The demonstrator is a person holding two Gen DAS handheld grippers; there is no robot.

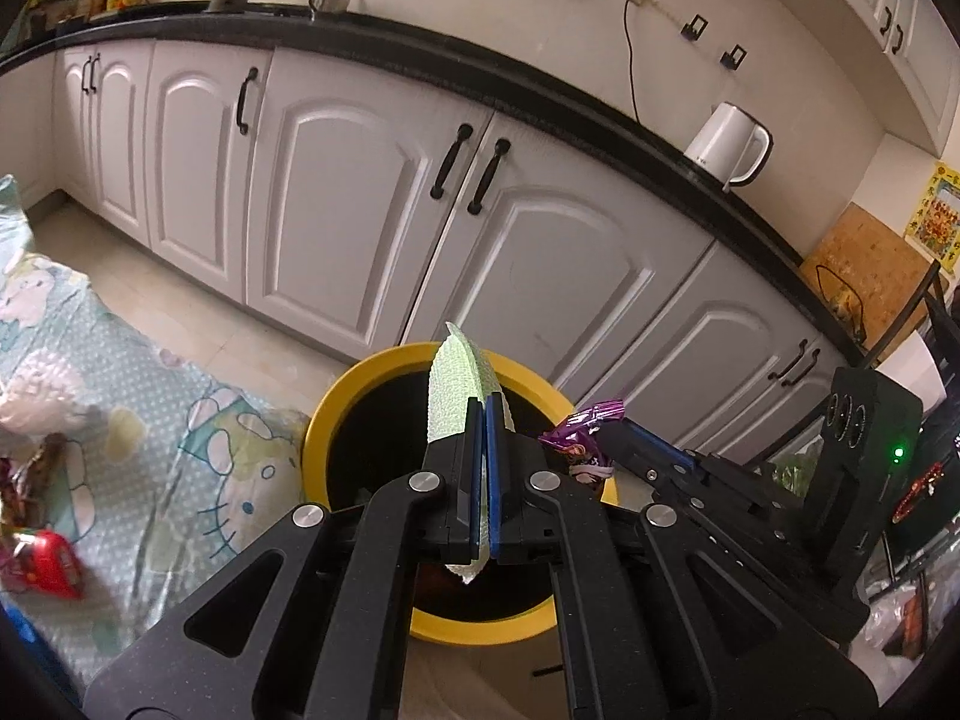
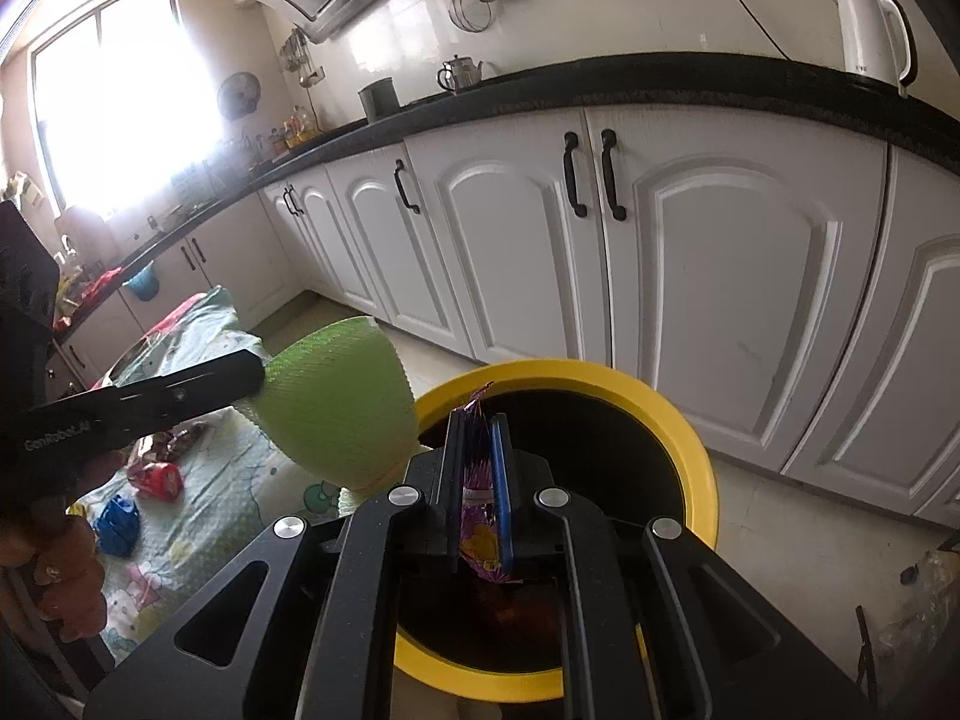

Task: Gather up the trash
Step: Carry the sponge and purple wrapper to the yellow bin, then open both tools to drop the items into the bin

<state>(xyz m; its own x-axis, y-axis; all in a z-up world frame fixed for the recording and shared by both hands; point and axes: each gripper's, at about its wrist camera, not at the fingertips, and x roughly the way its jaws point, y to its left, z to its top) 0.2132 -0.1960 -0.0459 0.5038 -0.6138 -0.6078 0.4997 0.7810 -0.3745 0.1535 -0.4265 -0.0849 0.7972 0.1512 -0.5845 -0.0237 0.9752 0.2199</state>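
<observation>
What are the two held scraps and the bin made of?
Green scrap: looks like foam or paper netting, matte with a fine ribbed texture. Purple wrapper: shiny printed plastic film, crinkled. Bin: probably plastic, with a smooth yellow rim.

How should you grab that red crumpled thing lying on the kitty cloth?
The red crumpled wrapper lies low and flat on the cartoon cloth, with other scraps close beside it. Probably best to come straight down from above and pinch its raised, puckered middle, where the folds stick up. First both grippers, left and right, would need to drop what they hold into the yellow bin.
</observation>
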